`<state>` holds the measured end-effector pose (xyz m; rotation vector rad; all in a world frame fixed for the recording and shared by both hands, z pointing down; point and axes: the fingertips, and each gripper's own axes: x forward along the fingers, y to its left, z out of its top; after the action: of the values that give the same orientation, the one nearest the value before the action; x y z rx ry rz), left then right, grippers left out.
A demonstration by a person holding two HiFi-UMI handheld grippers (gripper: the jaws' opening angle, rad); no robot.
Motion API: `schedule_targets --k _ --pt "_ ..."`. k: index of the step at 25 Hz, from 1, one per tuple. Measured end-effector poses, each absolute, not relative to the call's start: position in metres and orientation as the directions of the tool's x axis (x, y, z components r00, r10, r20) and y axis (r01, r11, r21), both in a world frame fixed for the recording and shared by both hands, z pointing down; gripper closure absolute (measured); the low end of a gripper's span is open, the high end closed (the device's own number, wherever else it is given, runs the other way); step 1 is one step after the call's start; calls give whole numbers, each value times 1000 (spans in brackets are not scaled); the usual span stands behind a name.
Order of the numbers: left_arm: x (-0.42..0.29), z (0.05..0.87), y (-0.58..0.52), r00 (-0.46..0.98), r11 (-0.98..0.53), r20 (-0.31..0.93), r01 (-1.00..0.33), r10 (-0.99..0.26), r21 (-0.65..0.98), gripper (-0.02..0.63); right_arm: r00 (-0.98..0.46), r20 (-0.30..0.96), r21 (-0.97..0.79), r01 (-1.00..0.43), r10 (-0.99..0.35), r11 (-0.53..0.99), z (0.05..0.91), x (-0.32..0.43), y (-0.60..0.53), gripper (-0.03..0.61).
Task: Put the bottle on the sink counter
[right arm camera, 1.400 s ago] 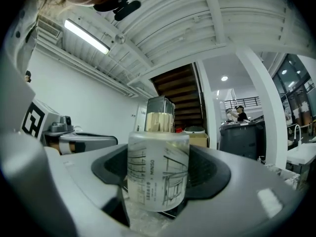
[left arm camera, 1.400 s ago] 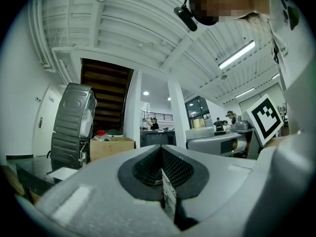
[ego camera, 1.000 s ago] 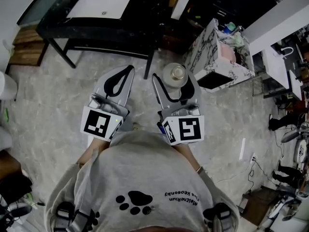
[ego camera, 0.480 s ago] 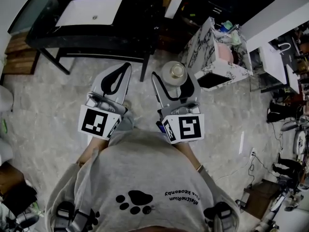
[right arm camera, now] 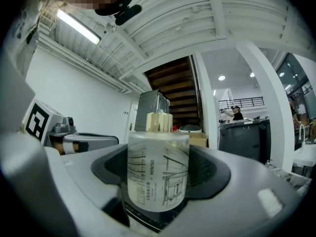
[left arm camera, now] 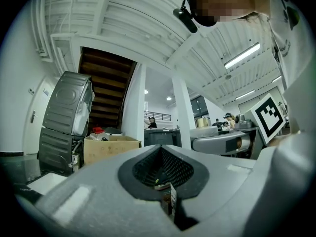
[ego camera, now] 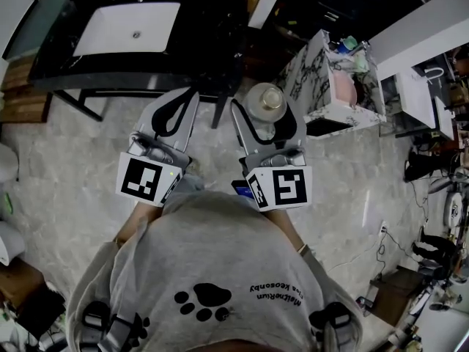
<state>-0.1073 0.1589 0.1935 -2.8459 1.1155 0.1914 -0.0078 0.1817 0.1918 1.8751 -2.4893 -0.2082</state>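
A frosted glass bottle (ego camera: 265,107) with a pale cap stands upright between the jaws of my right gripper (ego camera: 265,120), which is shut on it. In the right gripper view the bottle (right arm camera: 158,172) shows line drawings and fills the gap of the right gripper (right arm camera: 158,191). The black sink counter (ego camera: 209,28) with its white basin (ego camera: 124,29) lies ahead, at the top of the head view. My left gripper (ego camera: 186,100) is shut with nothing in it, its tips near the counter's front edge. The left gripper (left arm camera: 162,154) shows its jaws pressed together.
A marble-patterned box (ego camera: 311,72) holding a pink item stands to the right of the counter. A white surface (ego camera: 421,42) runs along the upper right, with cables and dark gear (ego camera: 432,218) on the floor at far right. A counter leg (ego camera: 221,108) stands between the grippers.
The sink counter has drawn nearer and lower in the head view. Both grippers have moved forward toward it, the bottle still in the right one.
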Motion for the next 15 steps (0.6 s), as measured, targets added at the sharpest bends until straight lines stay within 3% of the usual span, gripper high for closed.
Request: schedule_targets --k 15 --pt "-96 202 82 816 -824 -134 -567 -562 -3 611 -139 -58 100 -986 -989 133 197 -1 116 241"
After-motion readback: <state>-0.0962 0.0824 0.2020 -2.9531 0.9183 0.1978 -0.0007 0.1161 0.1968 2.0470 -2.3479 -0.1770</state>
